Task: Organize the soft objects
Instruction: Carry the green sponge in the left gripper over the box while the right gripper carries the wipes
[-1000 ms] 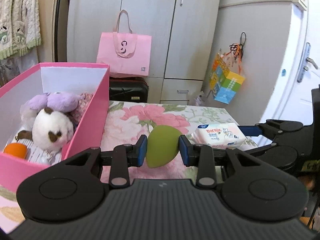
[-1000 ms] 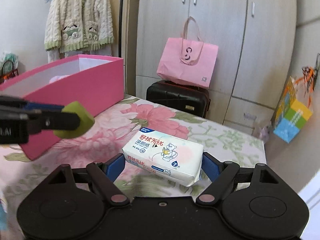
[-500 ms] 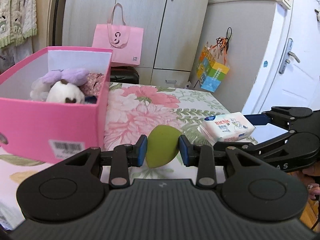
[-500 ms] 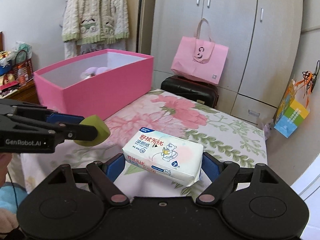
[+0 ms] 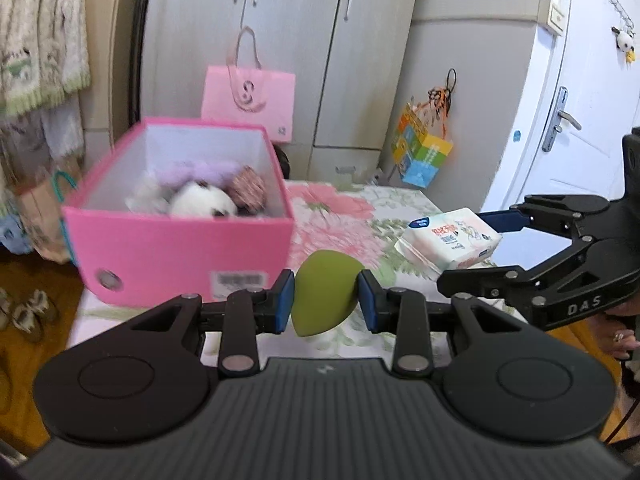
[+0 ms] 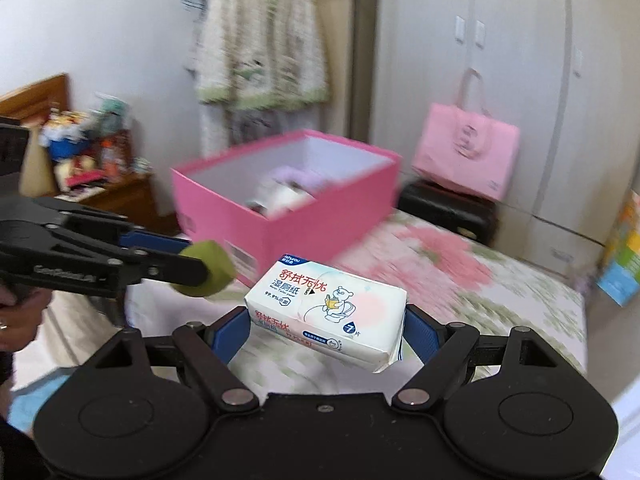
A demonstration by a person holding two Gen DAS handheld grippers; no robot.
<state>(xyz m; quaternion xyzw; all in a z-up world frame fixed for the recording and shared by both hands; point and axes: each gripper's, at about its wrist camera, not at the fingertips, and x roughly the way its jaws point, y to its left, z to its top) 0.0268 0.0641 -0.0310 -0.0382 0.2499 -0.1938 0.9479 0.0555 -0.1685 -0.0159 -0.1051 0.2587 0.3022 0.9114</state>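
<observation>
Left wrist view: the left gripper [image 5: 326,300] is clamped on a green sponge [image 5: 323,297] between its blue pads; ahead and to its left the pink box [image 5: 180,248] sits on the floral bed [image 5: 340,220], with plush toys [image 5: 200,196] inside; to its right, the right gripper [image 5: 480,240] holds a wet-wipes pack [image 5: 448,240].

Right wrist view: the right gripper [image 6: 326,326] grips the wet-wipes pack [image 6: 326,312] by its ends; the left gripper [image 6: 200,260], carrying the sponge [image 6: 208,268], lies to its left; the pink box [image 6: 304,224] stands beyond both.
</observation>
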